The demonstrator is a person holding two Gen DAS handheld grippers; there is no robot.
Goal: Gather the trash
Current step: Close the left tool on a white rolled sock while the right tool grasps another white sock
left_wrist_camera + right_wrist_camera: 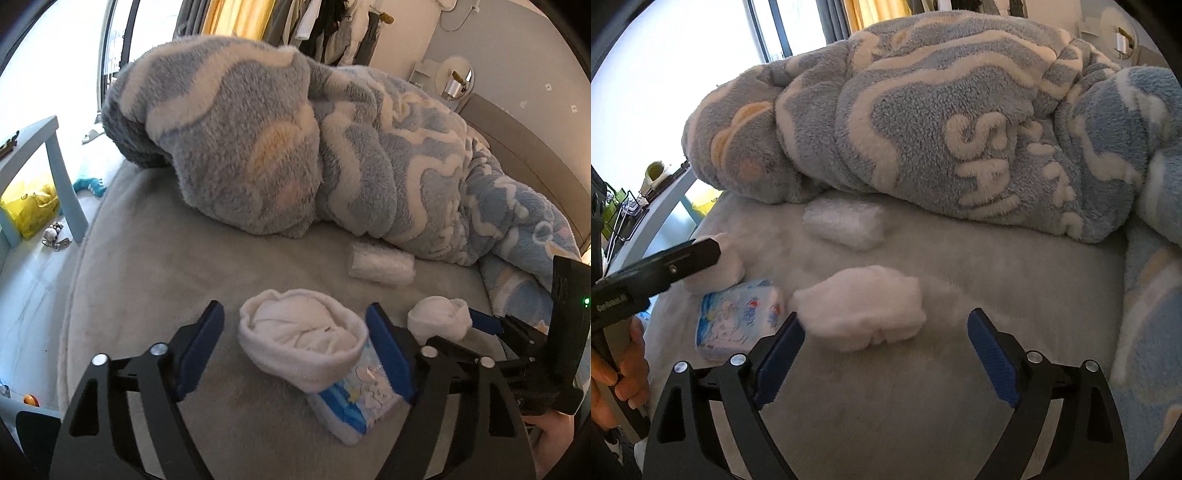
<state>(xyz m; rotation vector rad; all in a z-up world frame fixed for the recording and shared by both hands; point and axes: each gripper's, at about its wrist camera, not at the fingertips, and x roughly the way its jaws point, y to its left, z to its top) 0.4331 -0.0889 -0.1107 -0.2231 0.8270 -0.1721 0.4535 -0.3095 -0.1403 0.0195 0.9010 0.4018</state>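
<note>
- Trash on the bed consists of four items: a large white wad (301,334), a small white wad (439,321), a blue-printed tissue pack (354,402) and a white rolled bundle (380,264).
- Large white wad: lies on the grey bed cover (155,280), near the camera in the left wrist view, partly overlapping the tissue pack's far end.
- Left gripper (297,349): jaws spread wide, one blue pad on each side of the large wad. Contact with the right pad cannot be confirmed; the left pad stands clear of it.
- Tissue pack: lies flat, touching the large wad and reaching toward the left gripper's right finger.
- Small white wad (858,308): lies right of the large wad in the left wrist view. In the right wrist view it sits just beyond the fingertips, nearer the left pad.
- Right gripper (886,334): jaws spread wide, holding nothing, low over the bed cover.
- Rolled bundle (844,223): lies farther back, just beside the edge of the blanket (295,140).
- Blanket: blue and white fleece, heaped across the far half of the bed.
- Left of the bed: a light-blue table (55,166), with a yellow bag (31,214) on the floor beneath it.
- Person's hand (618,373): grips the left tool's handle at the left edge of the right wrist view.
</note>
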